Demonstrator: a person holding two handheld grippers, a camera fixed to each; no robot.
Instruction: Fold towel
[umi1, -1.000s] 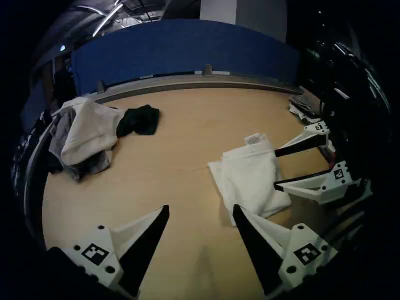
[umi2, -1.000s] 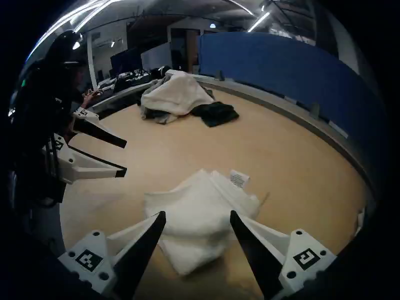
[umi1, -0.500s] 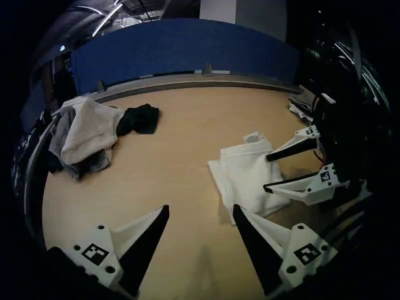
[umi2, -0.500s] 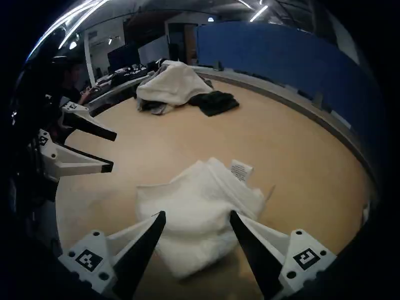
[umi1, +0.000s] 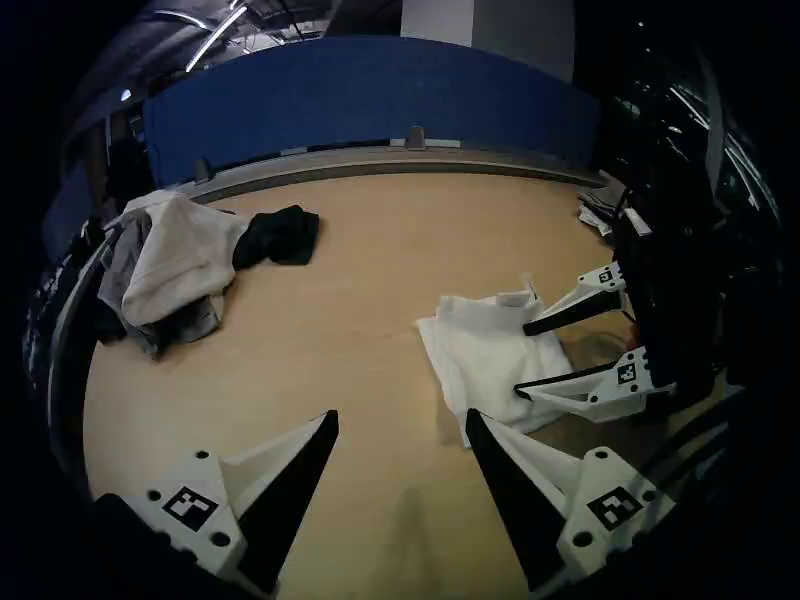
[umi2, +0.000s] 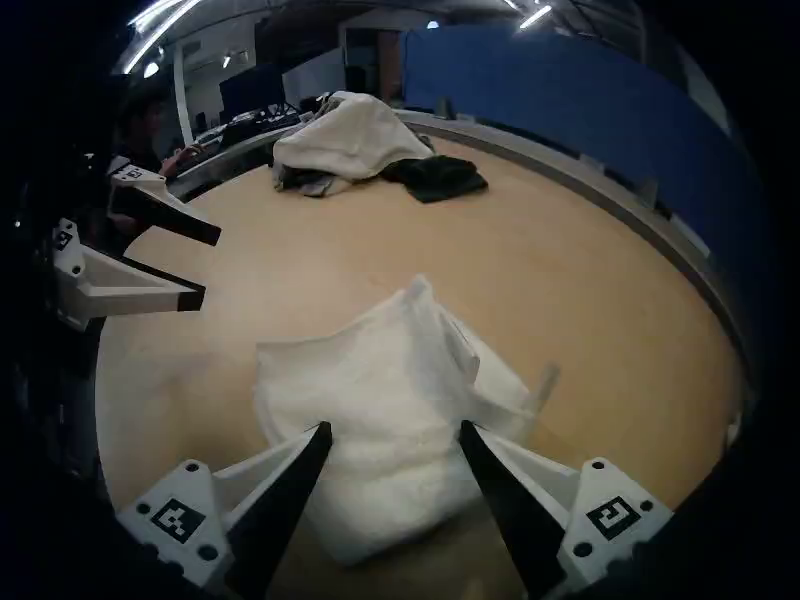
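Observation:
A white towel (umi1: 485, 350) lies folded and bunched on the wooden table (umi1: 380, 260), right of centre in the left gripper view. My left gripper (umi1: 400, 420) hovers open just short of the towel's near corner, with nothing between its fingers. My right gripper (umi1: 522, 360) comes in from the right, its fingertips over the towel's right edge. In the right gripper view the towel (umi2: 380, 380) bulges up between the spread fingers of the right gripper (umi2: 392, 430), which stands open. The left gripper (umi2: 210, 268) shows at the far left, apart from the towel.
A heap of laundry (umi1: 165, 265) with a cream towel on top sits at the table's far left, a dark green cloth (umi1: 280, 235) beside it. A blue partition (umi1: 370, 100) runs along the back edge. Folded cloths (umi1: 603, 213) lie at the far right.
The right gripper has moved forward onto the towel, which has bunched up and shifted; its label flap has turned under. The left gripper has stayed put.

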